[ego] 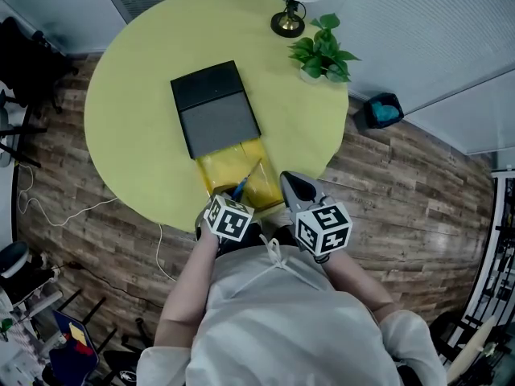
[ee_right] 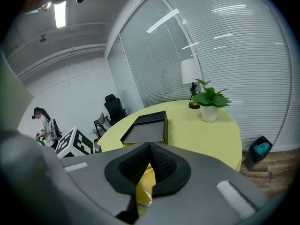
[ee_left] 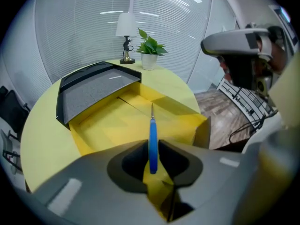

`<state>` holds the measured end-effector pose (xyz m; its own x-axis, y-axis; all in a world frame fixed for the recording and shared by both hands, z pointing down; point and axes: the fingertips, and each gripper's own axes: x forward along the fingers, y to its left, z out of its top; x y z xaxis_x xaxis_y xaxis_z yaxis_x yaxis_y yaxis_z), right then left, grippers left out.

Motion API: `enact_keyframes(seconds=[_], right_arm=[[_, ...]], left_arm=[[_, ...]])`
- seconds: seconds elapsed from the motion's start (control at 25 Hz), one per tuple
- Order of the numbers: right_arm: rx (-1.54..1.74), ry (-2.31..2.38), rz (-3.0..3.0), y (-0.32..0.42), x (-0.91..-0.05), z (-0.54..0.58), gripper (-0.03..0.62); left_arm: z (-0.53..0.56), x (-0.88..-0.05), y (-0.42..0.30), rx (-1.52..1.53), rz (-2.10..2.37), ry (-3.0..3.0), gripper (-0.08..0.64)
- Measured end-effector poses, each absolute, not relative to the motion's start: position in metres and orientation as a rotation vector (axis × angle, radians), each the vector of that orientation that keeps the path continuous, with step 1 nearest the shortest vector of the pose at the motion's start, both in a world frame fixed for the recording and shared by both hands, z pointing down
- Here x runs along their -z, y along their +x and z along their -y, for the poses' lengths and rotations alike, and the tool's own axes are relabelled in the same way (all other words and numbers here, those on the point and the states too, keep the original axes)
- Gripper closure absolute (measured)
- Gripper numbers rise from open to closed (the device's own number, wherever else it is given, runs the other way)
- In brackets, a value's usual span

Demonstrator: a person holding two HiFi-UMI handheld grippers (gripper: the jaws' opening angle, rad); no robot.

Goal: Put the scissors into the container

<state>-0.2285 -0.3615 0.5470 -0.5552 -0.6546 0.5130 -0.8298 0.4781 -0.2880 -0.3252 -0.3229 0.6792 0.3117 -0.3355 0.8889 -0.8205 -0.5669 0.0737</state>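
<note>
The scissors (ego: pixel 244 185) have a blue handle (ee_left: pixel 153 144) and thin metal blades that point away from me. My left gripper (ego: pixel 240 191) (ee_left: pixel 151 147) is shut on that handle, and it holds the scissors over the near end of the open yellow container (ego: pixel 219 167) (ee_left: pixel 112 128). A dark grey sleeve (ego: pixel 216 107) (ee_left: pixel 89 90) covers the container's far half. My right gripper (ego: pixel 288 182) (ee_right: pixel 150 145) hovers just right of the container at the table's near edge, jaws shut and empty.
The round yellow table (ego: pixel 129 135) carries a lamp (ego: pixel 290 6) and a potted plant (ego: pixel 323 55) at its far right. A blue-lined bin (ego: pixel 380 111) stands on the wood floor to the right. Cables trail on the floor at left. A person (ee_right: pixel 42 123) stands far off.
</note>
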Motion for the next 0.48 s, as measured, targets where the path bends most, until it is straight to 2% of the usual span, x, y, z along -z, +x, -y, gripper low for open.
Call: enact_keyframes(seconds=[0.16,0.32,0.48], right_arm=[[-0.733,1.236,2.399,-0.232,-0.547,0.363,0.592],[-0.731,1.225,2.406,-0.236,-0.547,0.364,0.591],[-0.728,1.225,2.409,-0.237,-0.547,0.365,0.591]], left_arm=[[0.324,-0.674,-0.324,-1.107,1.031,2.050,0.428],[0.336,-0.666,-0.333,-1.055,1.156,2.047,0.302],[0.346,-0.657,-0.342,-1.018,1.246,2.072,0.244]])
